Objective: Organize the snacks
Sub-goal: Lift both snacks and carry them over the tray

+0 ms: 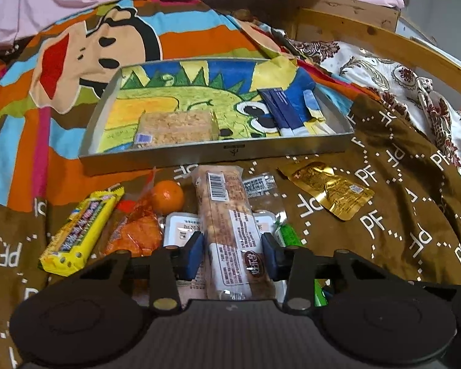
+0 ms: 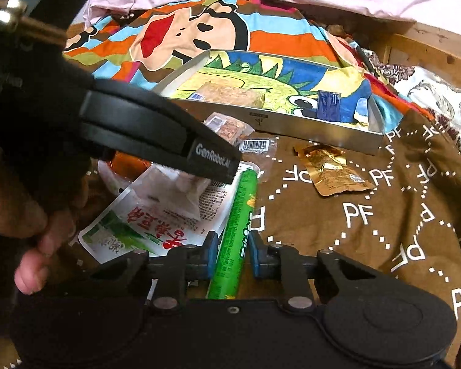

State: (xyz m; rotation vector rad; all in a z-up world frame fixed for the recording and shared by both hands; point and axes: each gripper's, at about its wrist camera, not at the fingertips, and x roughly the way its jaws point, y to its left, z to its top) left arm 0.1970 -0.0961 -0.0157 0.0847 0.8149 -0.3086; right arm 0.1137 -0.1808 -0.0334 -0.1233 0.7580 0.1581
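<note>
Right gripper (image 2: 231, 253) jaws clamp the green stick (image 2: 237, 230), low centre, its long axis running away from the camera. Left gripper (image 1: 234, 255) jaws pinch the nut bar (image 1: 230, 230) likewise; the tin tray (image 1: 218, 150) lies straight beyond.

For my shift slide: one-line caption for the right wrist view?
Right gripper shut on a green snack stick on the brown bedspread, gold pouch and metal tray beyond.

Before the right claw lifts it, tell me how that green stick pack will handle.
The green stick pack looks thin and light, so it should lift easily. Its glossy wrapper may slip between the right claw's pads. Gripped near one end, the long free end may droop slightly or swing.
</note>
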